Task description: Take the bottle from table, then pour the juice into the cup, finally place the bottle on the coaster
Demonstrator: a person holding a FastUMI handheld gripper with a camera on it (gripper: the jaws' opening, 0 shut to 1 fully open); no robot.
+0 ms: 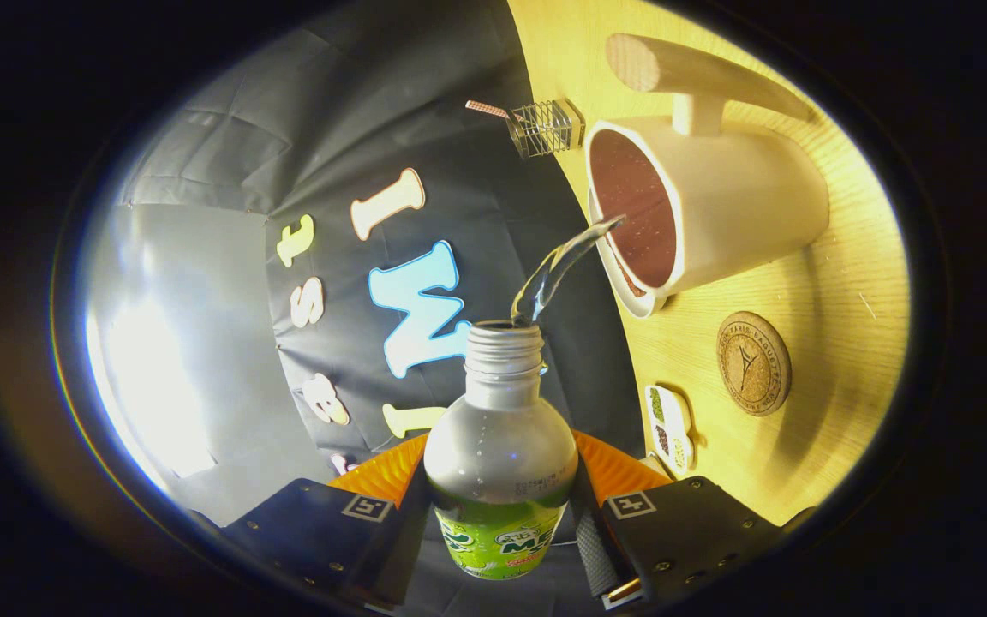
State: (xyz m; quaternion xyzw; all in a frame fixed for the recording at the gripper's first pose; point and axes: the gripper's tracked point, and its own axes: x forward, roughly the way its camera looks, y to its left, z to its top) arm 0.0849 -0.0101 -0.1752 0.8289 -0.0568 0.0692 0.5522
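My gripper [500,514] is shut on a clear plastic bottle [500,454] with a green label, held between both fingers with its cap off. The view is rolled sideways, so the bottle is tipped over. A clear stream of liquid [558,270] arcs from the bottle's open neck into the white cup [742,214], which stands on the wooden table [845,343] just beyond the bottle's mouth. The cup's inside looks dark brown. A round cork coaster [753,362] lies on the table beside the cup, nearer to my fingers.
A small wire basket [545,127] with a striped stick in it stands at the table's far edge behind the cup. A small white dish [670,427] with dark and green bits lies close to my right finger. A pale wooden handle-like piece [699,73] sits beside the cup.
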